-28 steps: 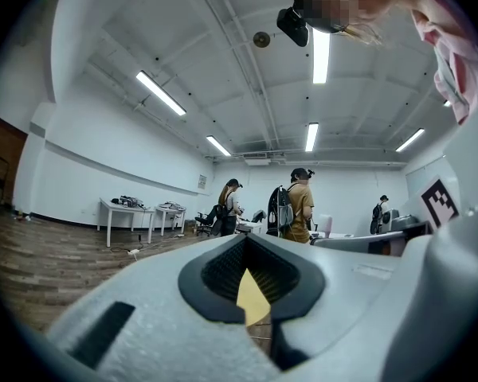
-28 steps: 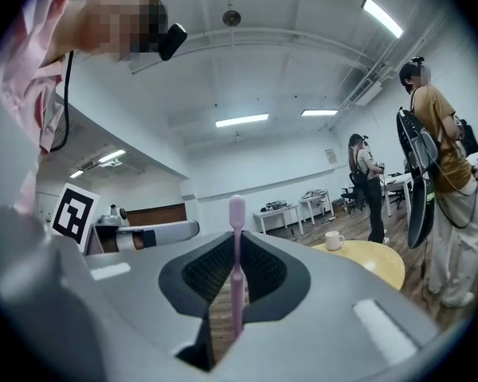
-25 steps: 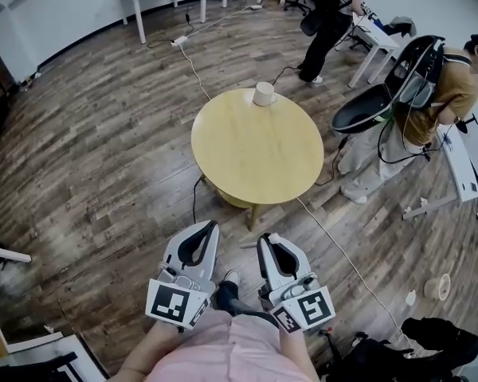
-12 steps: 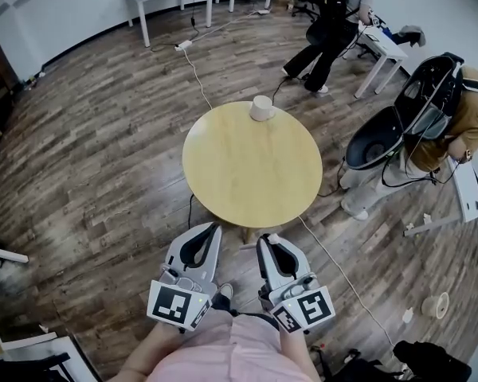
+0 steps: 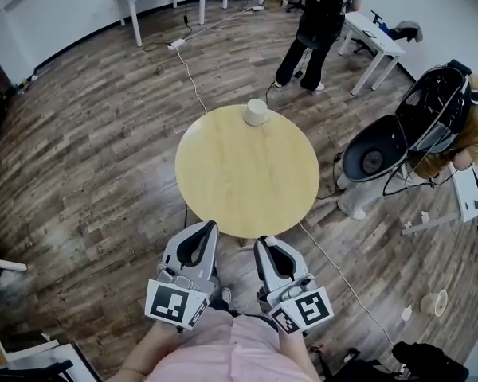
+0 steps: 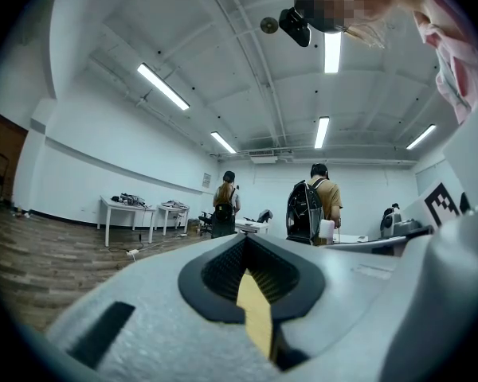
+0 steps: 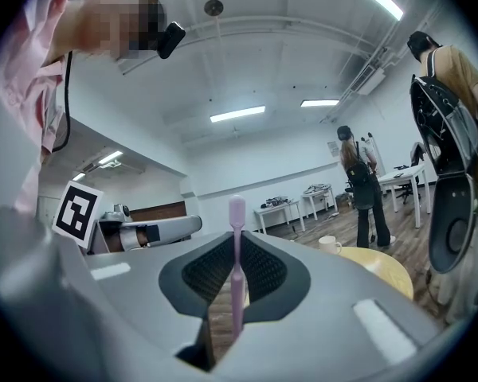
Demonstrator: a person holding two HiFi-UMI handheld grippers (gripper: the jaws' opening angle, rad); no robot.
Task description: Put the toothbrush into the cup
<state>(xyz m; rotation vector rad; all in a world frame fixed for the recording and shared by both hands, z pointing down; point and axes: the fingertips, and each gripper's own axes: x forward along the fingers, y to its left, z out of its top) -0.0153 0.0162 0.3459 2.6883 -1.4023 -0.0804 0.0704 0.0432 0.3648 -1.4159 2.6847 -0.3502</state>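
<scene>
Slim pink plastic toothbrush [image 7: 237, 269] stands upright, pinched in my right gripper [image 5: 272, 246], well apart from the white handled cup [image 5: 256, 112] at the round wooden table [image 5: 247, 177]'s far edge; I should grip firmly and approach level.

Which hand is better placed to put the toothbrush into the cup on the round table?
Right. The right gripper is shut on the pink toothbrush, while the left gripper is shut and empty. The cup stands at the table's far edge.
</scene>
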